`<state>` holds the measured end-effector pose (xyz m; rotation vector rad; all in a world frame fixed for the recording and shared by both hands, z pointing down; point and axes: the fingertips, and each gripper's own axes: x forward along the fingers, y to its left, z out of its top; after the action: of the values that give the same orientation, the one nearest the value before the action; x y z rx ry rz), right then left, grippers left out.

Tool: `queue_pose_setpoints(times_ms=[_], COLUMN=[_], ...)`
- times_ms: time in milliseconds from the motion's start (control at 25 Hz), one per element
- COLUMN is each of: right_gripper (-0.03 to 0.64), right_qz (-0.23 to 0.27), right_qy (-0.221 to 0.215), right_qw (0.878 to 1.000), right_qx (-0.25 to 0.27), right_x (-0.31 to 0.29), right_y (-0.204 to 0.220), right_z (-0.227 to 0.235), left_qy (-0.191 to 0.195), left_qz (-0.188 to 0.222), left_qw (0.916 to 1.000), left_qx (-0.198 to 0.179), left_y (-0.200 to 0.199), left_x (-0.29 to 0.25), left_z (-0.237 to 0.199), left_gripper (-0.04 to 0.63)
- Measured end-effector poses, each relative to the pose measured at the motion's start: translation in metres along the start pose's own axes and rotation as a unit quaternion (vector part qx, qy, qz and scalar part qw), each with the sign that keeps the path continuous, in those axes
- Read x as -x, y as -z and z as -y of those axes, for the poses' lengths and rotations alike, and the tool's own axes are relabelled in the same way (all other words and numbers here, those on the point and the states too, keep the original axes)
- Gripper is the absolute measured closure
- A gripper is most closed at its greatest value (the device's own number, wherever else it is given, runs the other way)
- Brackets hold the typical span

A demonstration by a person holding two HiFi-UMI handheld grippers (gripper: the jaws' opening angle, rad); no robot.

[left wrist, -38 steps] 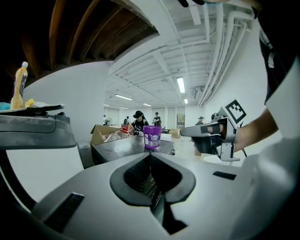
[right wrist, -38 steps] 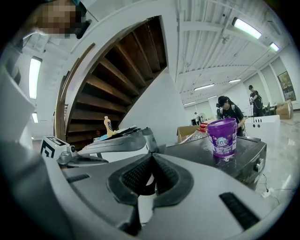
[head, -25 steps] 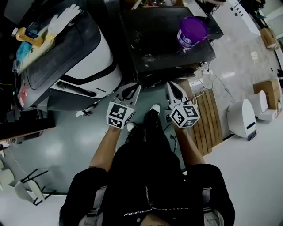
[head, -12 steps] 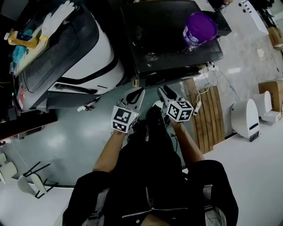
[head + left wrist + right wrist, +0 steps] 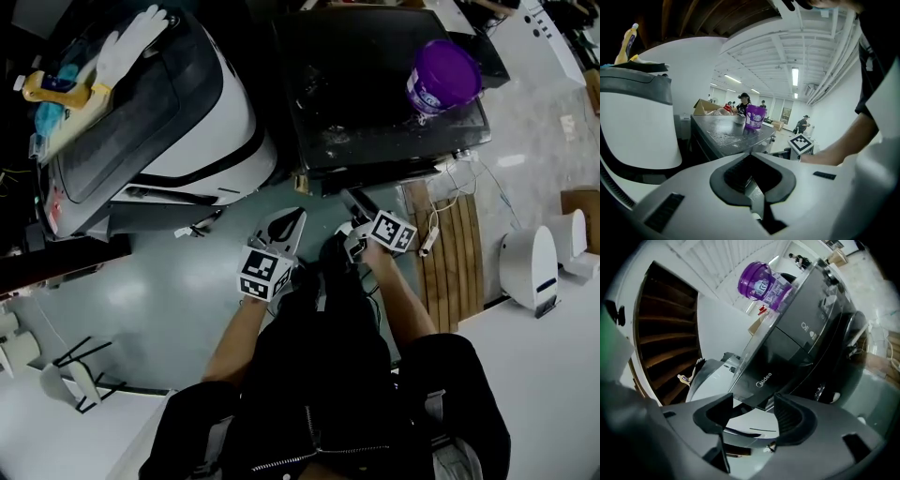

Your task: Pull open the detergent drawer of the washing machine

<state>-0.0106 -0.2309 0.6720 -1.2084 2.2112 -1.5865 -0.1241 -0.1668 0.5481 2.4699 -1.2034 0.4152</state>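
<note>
The black washing machine point(image 5: 375, 94) stands at the top centre, with a purple detergent tub point(image 5: 442, 77) on its lid. The right gripper view shows its front rolled sideways: a closed drawer panel with a logo point(image 5: 763, 379) next to the control dial point(image 5: 813, 334). My right gripper point(image 5: 352, 199) hangs just in front of that face. Its jaws point(image 5: 753, 408) have just been opening and stand apart with nothing between them. My left gripper point(image 5: 298, 216) sits beside it to the left, its fingertips meeting point(image 5: 751, 157), and holds nothing.
A white machine point(image 5: 187, 122) stands to the left, with a white glove point(image 5: 131, 42) and a yellow bottle point(image 5: 47, 89) on top. A wooden slatted pallet point(image 5: 450, 244), cables and a white appliance point(image 5: 530, 267) lie to the right. The person's legs fill the floor below the grippers.
Both grippers have dropped lower in front of the washing machine. The right one has rolled and its jaws have gone from shut to apart. The left one stays shut.
</note>
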Motion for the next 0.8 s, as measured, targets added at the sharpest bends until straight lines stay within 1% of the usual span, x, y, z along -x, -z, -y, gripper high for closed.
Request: queue_pose_setpoints(times_ms=[40,120,240,320,400,560,640,720,800], right_gripper=[0.354,0.322,0.285,0.269,0.268,0.215,0.216,0.215,0.218], right_qz=[0.010,0.038,0.068,0.085,0.103,0.117,0.120,0.129,0.141], right_qy=[-0.016,-0.045,-0.068,-0.087,-0.105,-0.126,-0.145,-0.174,-0.191], right_qw=[1.000,0.996,0.987,0.982,0.975,0.965,0.958,0.948,0.940], right_qx=[-0.021,-0.072,-0.126,-0.145,-0.164,-0.199,-0.216,-0.233,-0.243], right_x=[-0.003,-0.009,-0.014,-0.015,-0.018,-0.031,-0.034,-0.035,-0.035], right_y=[-0.003,-0.010,-0.018,-0.026,-0.031,-0.036,-0.040,-0.046,-0.052], right_z=[0.002,0.006,0.020,0.029,0.033,0.041,0.045,0.045,0.044], left_qy=[-0.004,-0.013,-0.029,-0.037,-0.044,-0.057,-0.059,-0.061,-0.060], left_qz=[-0.003,-0.007,-0.014,-0.019,-0.028,-0.039,-0.043,-0.047,-0.049], left_qw=[1.0000,0.9999,0.9995,0.9990,0.9985,0.9974,0.9970,0.9967,0.9966], left_qx=[0.001,0.003,0.008,0.012,0.014,0.019,0.023,0.026,0.027], left_y=[0.002,0.005,0.011,0.017,0.023,0.032,0.036,0.039,0.041], left_x=[0.002,0.005,0.011,0.013,0.017,0.023,0.022,0.021,0.019], left_z=[-0.002,-0.008,-0.017,-0.021,-0.028,-0.037,-0.038,-0.039,-0.039], left_gripper=[0.574,0.574,0.574,0.574,0.574,0.574,0.574,0.574,0.574])
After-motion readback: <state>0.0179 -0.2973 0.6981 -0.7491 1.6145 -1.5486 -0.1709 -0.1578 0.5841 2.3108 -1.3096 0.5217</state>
